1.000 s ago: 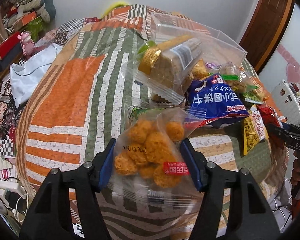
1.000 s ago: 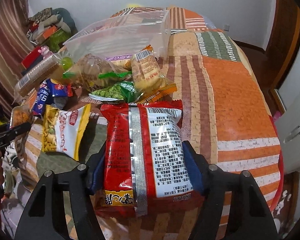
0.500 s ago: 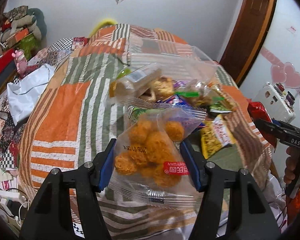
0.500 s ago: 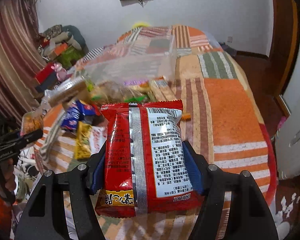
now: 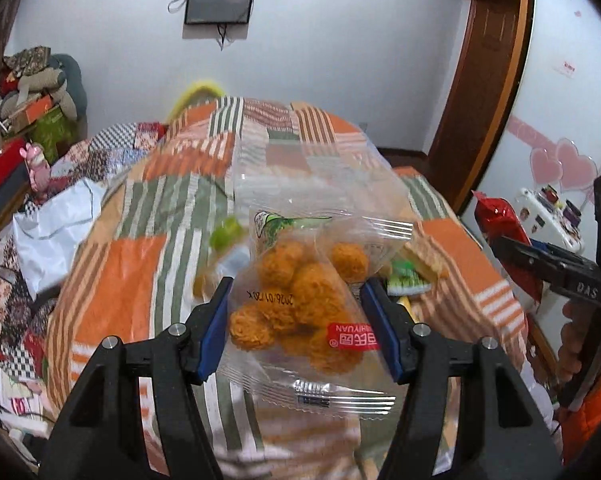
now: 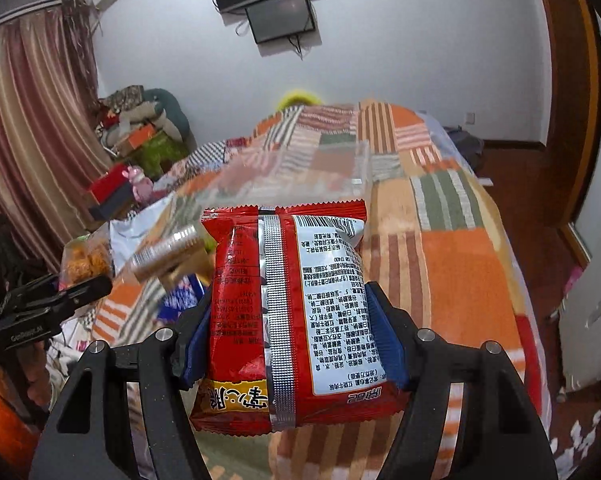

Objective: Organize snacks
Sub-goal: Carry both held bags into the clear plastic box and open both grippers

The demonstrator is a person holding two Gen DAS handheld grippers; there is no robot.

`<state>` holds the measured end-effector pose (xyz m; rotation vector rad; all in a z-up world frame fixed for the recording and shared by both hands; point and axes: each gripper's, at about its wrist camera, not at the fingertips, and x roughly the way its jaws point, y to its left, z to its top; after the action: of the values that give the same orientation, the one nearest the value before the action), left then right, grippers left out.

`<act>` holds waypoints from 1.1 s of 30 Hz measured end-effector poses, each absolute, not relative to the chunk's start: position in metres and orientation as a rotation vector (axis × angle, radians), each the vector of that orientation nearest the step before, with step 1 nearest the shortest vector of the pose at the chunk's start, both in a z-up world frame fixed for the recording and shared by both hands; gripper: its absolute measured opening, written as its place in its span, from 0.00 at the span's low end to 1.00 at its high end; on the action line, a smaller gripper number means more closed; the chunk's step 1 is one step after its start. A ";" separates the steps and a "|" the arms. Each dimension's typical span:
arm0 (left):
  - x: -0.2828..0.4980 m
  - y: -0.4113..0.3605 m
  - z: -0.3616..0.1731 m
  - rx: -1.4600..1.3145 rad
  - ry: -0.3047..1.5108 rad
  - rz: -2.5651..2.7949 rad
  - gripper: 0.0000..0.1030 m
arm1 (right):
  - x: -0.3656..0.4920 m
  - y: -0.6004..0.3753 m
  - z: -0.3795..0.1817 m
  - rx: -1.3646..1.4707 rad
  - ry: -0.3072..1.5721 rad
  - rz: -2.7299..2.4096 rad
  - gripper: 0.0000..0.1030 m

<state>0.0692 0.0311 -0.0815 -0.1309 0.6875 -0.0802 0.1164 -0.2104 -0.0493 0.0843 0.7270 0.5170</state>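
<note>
My left gripper (image 5: 298, 322) is shut on a clear packet of orange fried balls (image 5: 300, 300), held in the air above the patchwork bed (image 5: 140, 264). My right gripper (image 6: 290, 332) is shut on a red snack packet (image 6: 284, 304) with its printed white back panel facing the camera. The red packet (image 5: 502, 236) and the right gripper also show at the right edge of the left wrist view. A clear plastic box (image 6: 300, 172) sits behind on the bed. Blurred snack packets (image 5: 408, 276) lie below, mostly hidden by the held packets.
Bedding and a white bag (image 5: 56, 232) lie at the left of the bed, with stacked boxes and clothes (image 6: 140, 136) behind. A wooden door frame (image 5: 472, 92) and white cabinet (image 5: 560, 120) stand at right. A person's hand (image 5: 580, 344) and an orange sleeve hold the right gripper.
Both grippers have risen with their packets still held, and both views have tilted up, showing more wall and a wall screen. The snack pile has dropped lower and is mostly hidden.
</note>
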 end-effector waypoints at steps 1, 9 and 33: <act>0.075 0.031 -0.078 -0.126 0.677 -0.074 0.61 | 0.117 -0.209 -0.047 0.083 0.718 0.518 0.63; 0.124 0.033 -0.053 -0.104 0.630 -0.050 0.61 | 0.149 -0.188 -0.032 0.076 0.657 0.531 0.63; 0.294 0.053 -0.060 -0.108 0.769 -0.023 0.62 | 0.264 -0.141 -0.053 0.065 0.740 0.491 0.63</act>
<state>0.2941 0.0532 -0.0599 -0.1083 0.7686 -0.0226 0.2636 -0.1409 -0.0527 0.0654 0.7403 0.4909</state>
